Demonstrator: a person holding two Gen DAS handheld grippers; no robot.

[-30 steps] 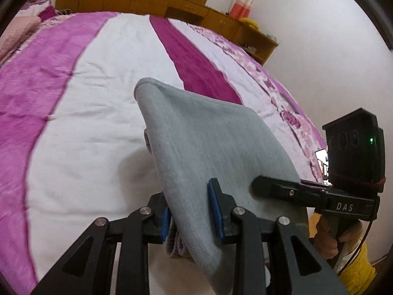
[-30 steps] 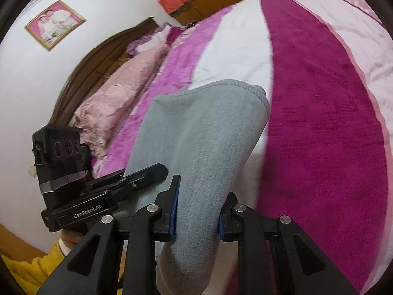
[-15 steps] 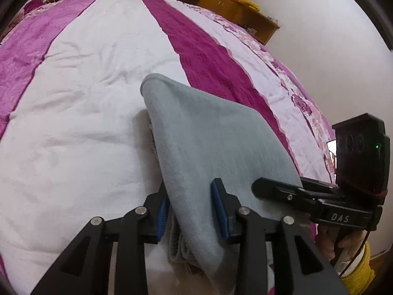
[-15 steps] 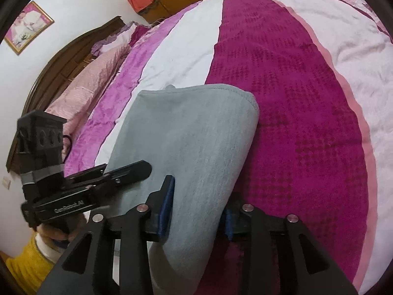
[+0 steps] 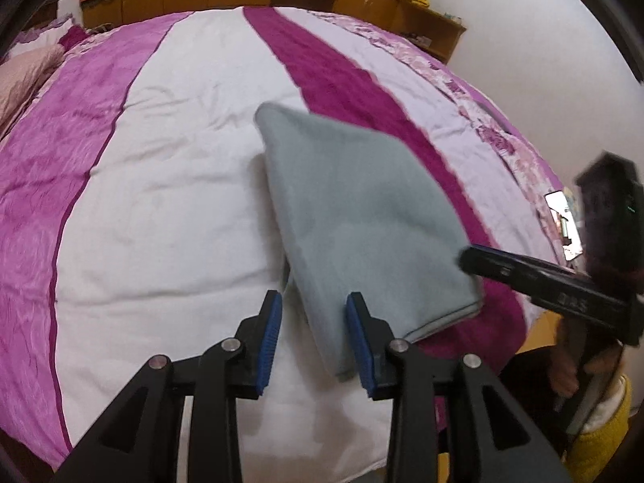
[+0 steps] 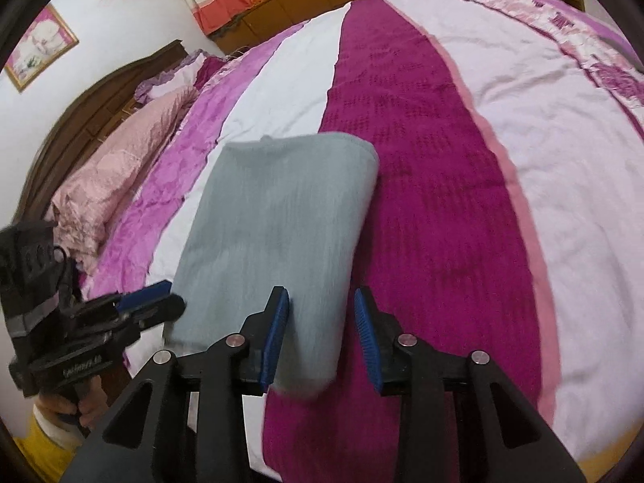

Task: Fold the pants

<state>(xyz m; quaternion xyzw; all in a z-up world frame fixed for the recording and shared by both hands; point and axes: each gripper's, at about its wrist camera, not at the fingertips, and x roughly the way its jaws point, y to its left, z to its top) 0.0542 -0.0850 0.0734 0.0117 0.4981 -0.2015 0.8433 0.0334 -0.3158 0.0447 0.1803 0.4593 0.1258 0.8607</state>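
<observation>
Release step, fold apparently done. Pants (image 5: 362,217) lying as a folded grey bundle on the bed (image 5: 161,201), across the white and magenta stripes. Left gripper (image 5: 314,342) and right gripper (image 6: 320,334) both with fingers apart, straddling the near corners, pads clear of cloth. Next: draw both back without snagging. Against a second ago: fingers gripping then, now spread; bundle lowered flat.

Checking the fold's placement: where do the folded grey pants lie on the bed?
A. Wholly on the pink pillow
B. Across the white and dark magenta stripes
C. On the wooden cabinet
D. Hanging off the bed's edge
B: the pants lie flat on the bedspread, straddling its white and dark magenta stripes.
</observation>
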